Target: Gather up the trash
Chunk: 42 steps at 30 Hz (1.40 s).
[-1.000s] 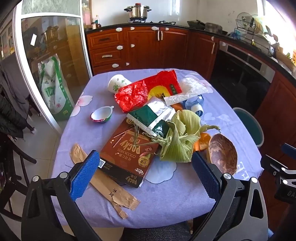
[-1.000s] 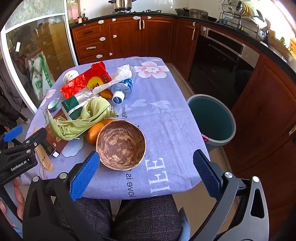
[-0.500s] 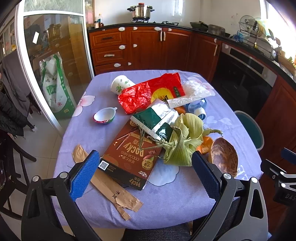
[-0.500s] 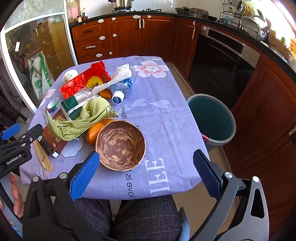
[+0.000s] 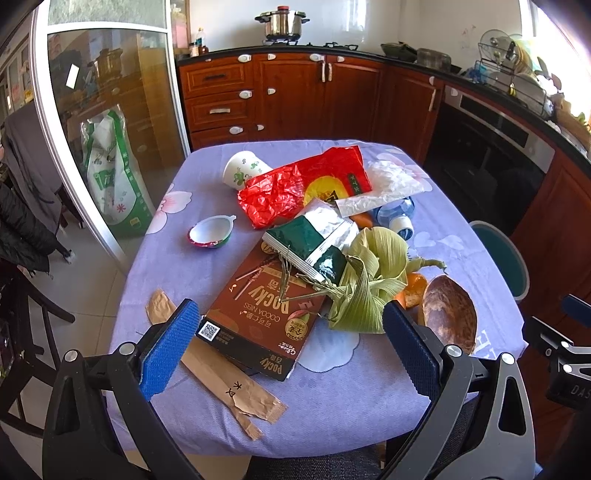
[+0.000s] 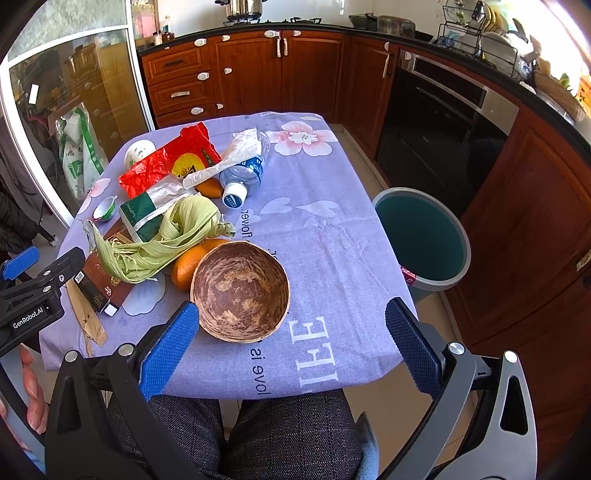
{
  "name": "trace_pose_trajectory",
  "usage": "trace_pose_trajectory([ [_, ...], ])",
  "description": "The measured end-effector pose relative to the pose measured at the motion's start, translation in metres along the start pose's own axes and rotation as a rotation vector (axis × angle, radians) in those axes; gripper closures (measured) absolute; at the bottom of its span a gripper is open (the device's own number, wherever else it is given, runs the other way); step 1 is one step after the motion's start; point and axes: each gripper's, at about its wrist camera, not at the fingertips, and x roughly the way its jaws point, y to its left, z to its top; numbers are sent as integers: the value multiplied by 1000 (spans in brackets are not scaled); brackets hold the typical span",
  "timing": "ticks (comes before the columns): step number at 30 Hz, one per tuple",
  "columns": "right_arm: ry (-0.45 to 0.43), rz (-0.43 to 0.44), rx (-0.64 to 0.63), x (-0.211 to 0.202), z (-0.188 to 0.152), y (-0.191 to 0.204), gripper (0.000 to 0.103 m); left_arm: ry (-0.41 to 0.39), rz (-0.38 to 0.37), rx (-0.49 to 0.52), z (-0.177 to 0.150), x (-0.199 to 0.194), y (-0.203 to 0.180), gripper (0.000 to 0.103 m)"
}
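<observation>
Trash lies in a heap on the left half of a table [image 6: 325,236] with a purple flowery cloth. From the left claw's camera, a brown box [image 5: 258,306] sits in the middle of the heap. A flat paper sleeve [image 5: 218,373] pokes out from under the box toward 7 o'clock. Green husks [image 5: 369,284] lie on the box at 3 o'clock. A green and silver bag [image 5: 314,243] rests on the box's far end. A red bag [image 5: 295,188] is behind it at 12 o'clock, with a paper cup [image 5: 242,171] on its side just beside the red bag. A small bowl [image 5: 210,232] sits alone at 10 o'clock from the box. A clear wrapper [image 5: 384,188] lies over a plastic bottle [image 5: 397,218].

From the right claw's camera, a brown shell bowl [image 6: 240,291] stands near the front edge, touching an orange [image 6: 186,266]. The right half of the cloth is bare. A teal bin [image 6: 421,236] stands on the floor at 3 o'clock from the table.

The left claw [image 5: 291,354] is wide open above the near edge and holds nothing. The right claw [image 6: 290,350] is also wide open and holds nothing. A hand [image 6: 31,391] shows at the left edge.

Dark red cupboards [image 5: 295,96] run along the back wall, with a steel pot [image 5: 282,22] on top. A black oven [image 6: 439,122] is on the right, and a glass door [image 5: 107,122] is on the left.
</observation>
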Motion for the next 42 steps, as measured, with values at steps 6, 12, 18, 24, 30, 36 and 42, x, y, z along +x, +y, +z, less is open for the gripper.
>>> trace_pose_trajectory([
  [6, 3, 1, 0, 0, 0, 1, 6, 0, 1, 1, 0, 0, 0, 3],
  [12, 8, -1, -5, 2, 0, 3, 6, 0, 1, 1, 0, 0, 1, 3],
  [18, 10, -1, -5, 3, 0, 3, 6, -1, 2, 3, 0, 0, 1, 3],
  [24, 10, -1, -5, 3, 0, 3, 6, -1, 2, 5, -1, 0, 3, 3],
  [30, 10, -1, -7, 3, 0, 3, 6, 1, 2, 7, -2, 0, 3, 3],
  [36, 14, -3, -10, 5, -1, 4, 6, 1, 3, 6, -2, 0, 3, 3],
  [42, 13, -4, -11, 6, -1, 4, 6, 1, -1, 8, -1, 0, 2, 3],
])
